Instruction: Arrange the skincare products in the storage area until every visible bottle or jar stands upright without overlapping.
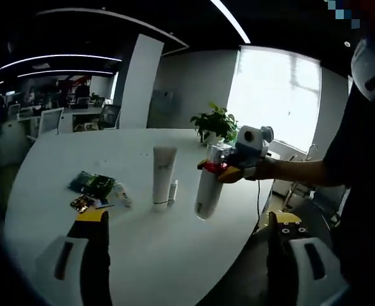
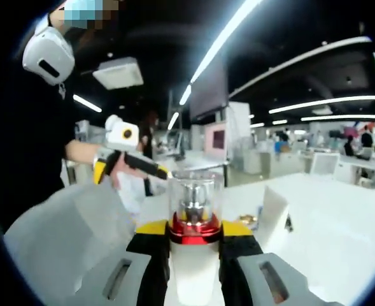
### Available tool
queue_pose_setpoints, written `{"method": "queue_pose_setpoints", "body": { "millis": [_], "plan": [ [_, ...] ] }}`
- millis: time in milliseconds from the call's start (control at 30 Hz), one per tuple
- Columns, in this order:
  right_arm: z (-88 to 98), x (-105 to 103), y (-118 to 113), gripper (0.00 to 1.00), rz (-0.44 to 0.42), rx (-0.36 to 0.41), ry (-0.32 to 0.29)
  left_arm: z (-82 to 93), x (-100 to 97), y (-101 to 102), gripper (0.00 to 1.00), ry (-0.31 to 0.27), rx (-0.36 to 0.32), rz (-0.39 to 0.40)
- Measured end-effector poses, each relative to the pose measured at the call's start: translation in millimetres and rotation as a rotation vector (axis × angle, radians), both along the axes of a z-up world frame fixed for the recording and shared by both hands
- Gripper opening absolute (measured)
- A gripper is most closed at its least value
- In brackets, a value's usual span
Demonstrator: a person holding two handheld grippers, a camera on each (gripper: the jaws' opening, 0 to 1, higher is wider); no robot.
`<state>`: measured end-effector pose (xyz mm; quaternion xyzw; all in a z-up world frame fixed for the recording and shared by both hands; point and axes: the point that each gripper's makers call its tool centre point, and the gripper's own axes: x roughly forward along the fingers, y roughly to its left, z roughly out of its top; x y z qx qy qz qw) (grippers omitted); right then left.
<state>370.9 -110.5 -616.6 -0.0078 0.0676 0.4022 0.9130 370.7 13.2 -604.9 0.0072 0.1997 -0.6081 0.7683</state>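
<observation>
My right gripper [image 2: 195, 233] is shut on the neck of a white bottle [image 2: 193, 274] with a red collar and clear cap. In the left gripper view the same bottle [image 1: 207, 191] hangs tilted over the white table [image 1: 142, 255], held by the right gripper [image 1: 222, 167] coming in from the right. A white tube [image 1: 163, 175] stands upright left of it, with a small slim item [image 1: 173, 191] beside it. That tube [image 2: 273, 217] shows right of the held bottle. My left gripper [image 1: 187, 217] is open, holding nothing, and sits nearer than the products.
A green packet [image 1: 91, 183], a small tube [image 1: 122, 194] and a small gold-brown item [image 1: 82, 204] lie at the table's left. A potted plant [image 1: 216, 124] stands at the far edge. A person stands at the right. Office desks and chairs lie beyond.
</observation>
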Motion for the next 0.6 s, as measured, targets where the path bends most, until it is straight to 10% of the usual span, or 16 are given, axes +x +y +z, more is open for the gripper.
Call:
{"method": "queue_pose_setpoints", "body": {
  "millis": [600],
  "plan": [
    [-49.7,33.9,-34.2,0.20,-0.046,0.034,-0.001,-29.1,20.1,-0.7,0.99,0.048,0.055,0.040]
  ]
}}
